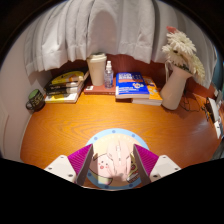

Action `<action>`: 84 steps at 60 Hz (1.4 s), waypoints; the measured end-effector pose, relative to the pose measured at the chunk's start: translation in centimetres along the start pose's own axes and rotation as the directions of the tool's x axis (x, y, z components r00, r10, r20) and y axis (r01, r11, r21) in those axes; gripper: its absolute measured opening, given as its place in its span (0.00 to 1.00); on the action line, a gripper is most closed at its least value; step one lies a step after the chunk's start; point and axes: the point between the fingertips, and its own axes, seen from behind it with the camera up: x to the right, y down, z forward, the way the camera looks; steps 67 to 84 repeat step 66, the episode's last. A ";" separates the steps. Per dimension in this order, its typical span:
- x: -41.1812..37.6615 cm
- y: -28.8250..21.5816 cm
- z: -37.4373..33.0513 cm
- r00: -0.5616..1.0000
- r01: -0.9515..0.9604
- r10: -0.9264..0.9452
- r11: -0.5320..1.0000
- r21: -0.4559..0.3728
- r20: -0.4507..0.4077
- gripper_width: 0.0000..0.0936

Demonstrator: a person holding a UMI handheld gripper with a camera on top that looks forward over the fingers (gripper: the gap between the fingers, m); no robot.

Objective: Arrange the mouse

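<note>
Tongs point(113, 163) sit at the near edge of your view, their two fingers angled inward with magenta pads point(82, 160) on the inner faces. Between the pads you have a pale, rounded mouse point(112, 160), pinkish white, and both pads press against its sides, so the tongs are closed about it at roughly the mouse's width. Under the mouse lies a light blue round mat point(112, 136), of which only the far rim shows past the fingers. Beyond that spreads the wooden bench point(100, 118), bare and orange-brown across its middle. At the far left of the bench a stack of books point(64, 86) lies flat, with a small dark jar point(36, 99) just to its left. Near the far middle a clear bottle point(108, 74) stands upright beside an upright book point(97, 68). To the right of the bottle lies a blue book point(132, 85) on another. At the far right a pale vase point(174, 86) holds dried flowers point(183, 48). White curtains point(80, 35) hang behind everything.
</note>
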 end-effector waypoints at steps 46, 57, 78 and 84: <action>-6.0 -4.0 -26.1 0.997 -0.043 0.065 0.925 0.377 -0.046 0.85; -7.7 -1.9 -26.0 0.998 -0.023 0.039 0.937 0.349 -0.039 0.85; -8.4 0.0 -25.5 0.999 -0.009 0.023 0.949 0.316 -0.039 0.84; -8.4 0.0 -25.5 0.999 -0.009 0.023 0.949 0.316 -0.039 0.84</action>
